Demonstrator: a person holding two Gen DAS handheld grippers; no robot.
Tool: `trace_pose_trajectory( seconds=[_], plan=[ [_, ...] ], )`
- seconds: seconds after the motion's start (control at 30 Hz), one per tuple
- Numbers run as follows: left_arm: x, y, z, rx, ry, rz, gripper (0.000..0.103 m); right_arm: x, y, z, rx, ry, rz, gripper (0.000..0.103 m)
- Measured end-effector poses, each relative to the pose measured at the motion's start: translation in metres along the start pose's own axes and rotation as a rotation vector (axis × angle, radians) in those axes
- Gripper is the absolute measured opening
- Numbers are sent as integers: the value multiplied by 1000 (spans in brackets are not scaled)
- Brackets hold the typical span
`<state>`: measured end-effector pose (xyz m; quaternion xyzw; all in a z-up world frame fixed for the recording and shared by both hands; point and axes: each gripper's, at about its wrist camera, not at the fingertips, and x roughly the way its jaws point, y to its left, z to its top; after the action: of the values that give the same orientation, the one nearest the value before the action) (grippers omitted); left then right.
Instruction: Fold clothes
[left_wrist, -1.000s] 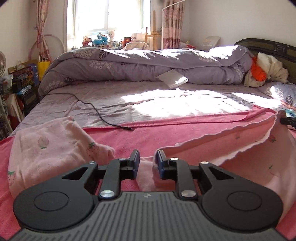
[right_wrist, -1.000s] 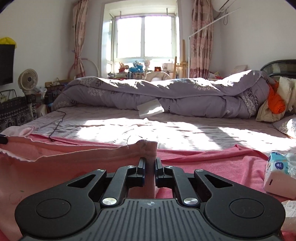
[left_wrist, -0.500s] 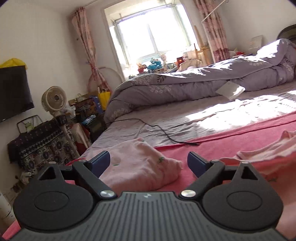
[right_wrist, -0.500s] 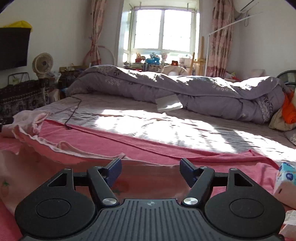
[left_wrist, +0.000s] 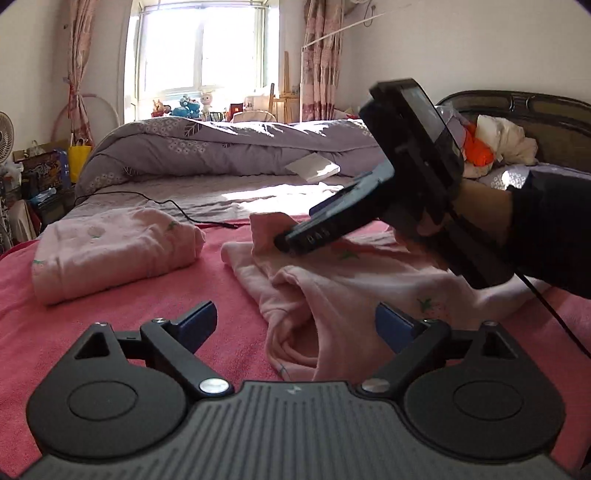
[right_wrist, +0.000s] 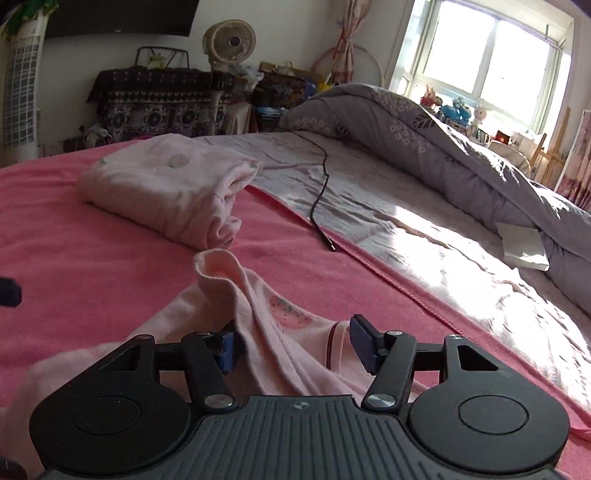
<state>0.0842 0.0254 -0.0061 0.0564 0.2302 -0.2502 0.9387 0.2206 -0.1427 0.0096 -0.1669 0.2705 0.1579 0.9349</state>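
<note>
Both grippers stand with their fingers spread and neither grasps anything. The left gripper hovers low over the pink blanket, its blue-padded fingers wide apart on either side of the near end of a loose pink garment, without touching it as far as the left wrist view shows. This garment, pale pink with small strawberry prints, lies crumpled and partly folded on the blanket at the centre of the bed, one bunched corner standing upright at its far end. The right gripper is released as well; cloth of the same garment rises between its fingers, and the left pad lies against or just beside a fold, but the jaws are not closed on it. In the left wrist view the right gripper reaches in from the right, held in the person's hand, its tips at the upright corner of the garment. A second pink garment, already folded, rests on the blanket to the left, well apart from the loose one. Beyond the blanket lie a black cable, a rolled grey-purple duvet and a white book resting against the duvet.
</note>
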Motion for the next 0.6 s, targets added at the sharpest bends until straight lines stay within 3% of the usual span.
trace_pose_trajectory(
  seconds=[0.07,0.13,0.2,0.3,0.47,0.6],
  plan=[
    [12,0,-2,-10,81,25,94,25,-5,13,9,8,-97,61],
    [17,-1,-3,-23,112,28,94,49,-13,21,35,29,-178,61],
    [16,-1,-4,-31,111,23,94,49,-24,23,116,27,-141,61],
    [12,1,-9,-40,118,21,94,21,-40,17,223,-12,-24,69],
    [10,1,-10,-37,113,36,96,-22,-41,-1,247,2,90,71],
    [10,4,-9,-35,109,33,96,-17,-10,5,237,47,120,71]
  ],
)
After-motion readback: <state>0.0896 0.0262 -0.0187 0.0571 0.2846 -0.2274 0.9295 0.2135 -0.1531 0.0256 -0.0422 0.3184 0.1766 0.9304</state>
